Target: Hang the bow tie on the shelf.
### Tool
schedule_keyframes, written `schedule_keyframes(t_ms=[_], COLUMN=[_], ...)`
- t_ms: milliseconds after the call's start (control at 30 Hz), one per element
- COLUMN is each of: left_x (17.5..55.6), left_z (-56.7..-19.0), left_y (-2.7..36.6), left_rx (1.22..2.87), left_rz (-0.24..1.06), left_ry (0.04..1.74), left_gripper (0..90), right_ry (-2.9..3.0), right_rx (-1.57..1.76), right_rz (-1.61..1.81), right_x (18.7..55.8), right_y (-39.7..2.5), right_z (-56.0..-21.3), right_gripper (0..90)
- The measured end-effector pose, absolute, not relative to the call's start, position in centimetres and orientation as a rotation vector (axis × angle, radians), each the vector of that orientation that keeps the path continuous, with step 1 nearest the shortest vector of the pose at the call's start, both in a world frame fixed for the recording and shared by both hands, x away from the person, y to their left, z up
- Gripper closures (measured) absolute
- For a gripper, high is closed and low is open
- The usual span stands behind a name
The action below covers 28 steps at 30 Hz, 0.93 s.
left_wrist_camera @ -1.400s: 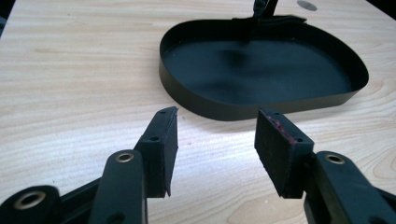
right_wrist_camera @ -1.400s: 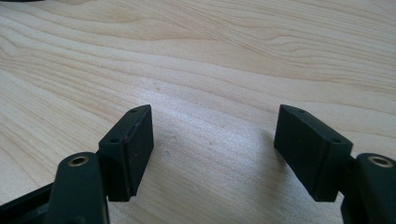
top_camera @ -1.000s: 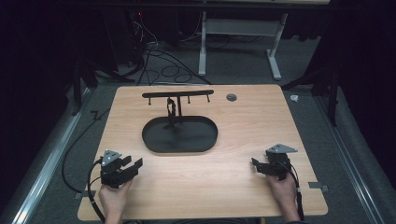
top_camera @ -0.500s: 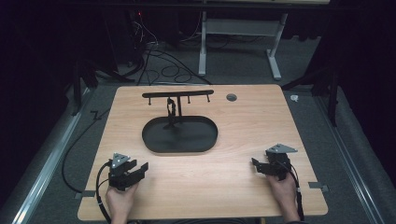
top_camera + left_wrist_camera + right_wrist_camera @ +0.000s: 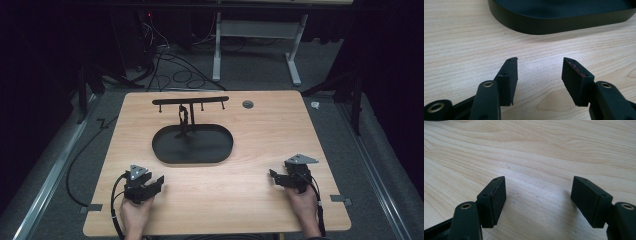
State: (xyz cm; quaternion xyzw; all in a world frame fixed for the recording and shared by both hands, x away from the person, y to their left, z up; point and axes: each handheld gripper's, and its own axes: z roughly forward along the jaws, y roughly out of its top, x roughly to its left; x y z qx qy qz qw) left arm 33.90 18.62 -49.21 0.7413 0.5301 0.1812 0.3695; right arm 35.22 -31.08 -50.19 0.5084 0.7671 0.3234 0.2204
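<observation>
A black oval tray [image 5: 192, 145] lies at the table's middle, with a black T-shaped rack [image 5: 190, 102] rising from its far end; something dark hangs on the rack's post. My left gripper [image 5: 157, 181] rests near the front left of the table, open and empty, its jaws pointing toward the tray. In the left gripper view the tray wall [image 5: 549, 22] is just ahead of the open gripper [image 5: 539, 67]. My right gripper [image 5: 273, 175] sits at the front right, open, with bare wood between its fingers [image 5: 537, 185].
A small round grommet [image 5: 247, 104] is set in the wooden table [image 5: 260, 130] near its far edge. Cables and a white stand's legs [image 5: 255, 50] lie on the dark floor beyond. A cable [image 5: 116, 205] trails off the front left edge.
My left gripper has drifted right and slightly toward the front edge, with its hand. The right gripper has stayed in place.
</observation>
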Motion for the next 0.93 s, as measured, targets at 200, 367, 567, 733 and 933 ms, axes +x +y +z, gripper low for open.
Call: schedule_keyframes(t_ms=[200,367,567,733,933], left_x=[34.2,34.1,34.1,34.1,34.0], left_z=[-50.2,-50.7,-50.7,-50.7,-50.7], left_y=[17.9,17.8,16.9,16.8,16.7], left_rx=[1.912,1.895,1.954,1.957,1.953], left_rz=[0.482,0.525,0.590,0.585,0.583], left_ry=[1.363,1.352,1.336,1.334,1.341], left_gripper=[46.5,45.6,41.6,37.1,35.2], right_ry=[2.122,2.121,2.120,2.121,2.121], right_rx=[1.404,1.403,1.406,1.406,1.404], right_rz=[0.894,0.893,0.893,0.894,0.895], right_x=[35.2,35.2,35.2,35.2,35.2], right_y=[-31.1,-31.1,-31.1,-31.1,-31.1], right_z=[-50.2,-50.2,-50.2,-50.2,-50.2], right_gripper=[29.5,29.5,29.5,29.5,29.5])
